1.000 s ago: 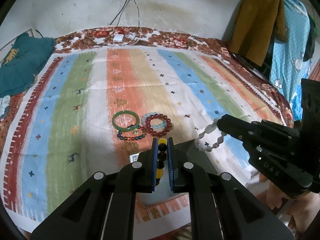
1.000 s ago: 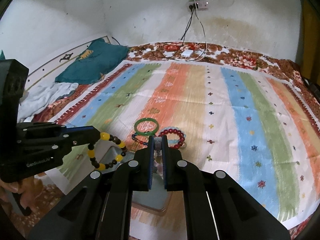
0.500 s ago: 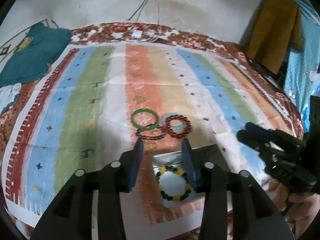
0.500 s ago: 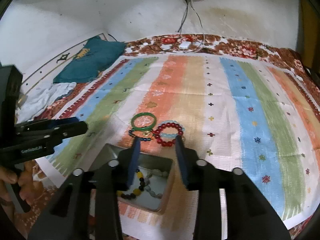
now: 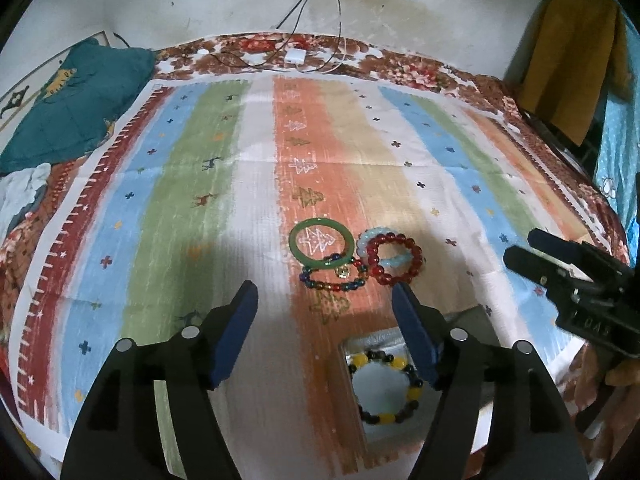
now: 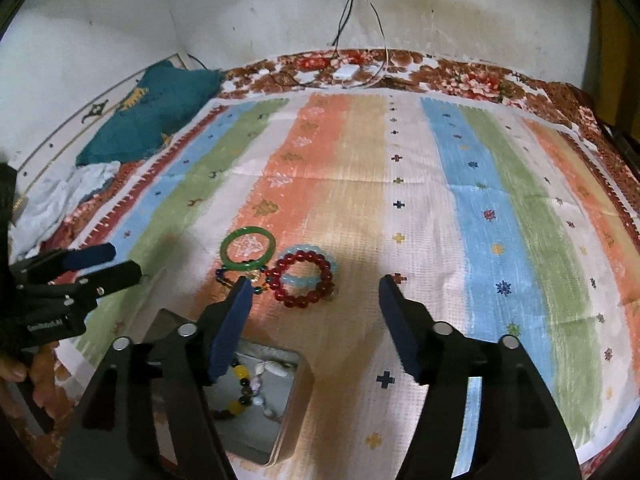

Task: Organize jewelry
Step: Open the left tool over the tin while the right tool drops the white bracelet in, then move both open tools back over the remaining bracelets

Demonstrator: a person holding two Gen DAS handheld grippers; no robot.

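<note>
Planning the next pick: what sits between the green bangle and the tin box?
In the left wrist view, the multicolored bead bracelet lies between the green bangle and the tin box, overlapping the bangle's near edge; then bare cloth.

A striped cloth (image 5: 192,184) covers the bed, bearing 4 bracelets (image 5: 362,258) and a tin (image 6: 298,384).

The left gripper (image 5: 324,300) and the right gripper (image 6: 314,294) both pointed steeply down toward twelve o'clock, their jaws opening with nothing between the blue pads (image 5: 236,332).
</note>
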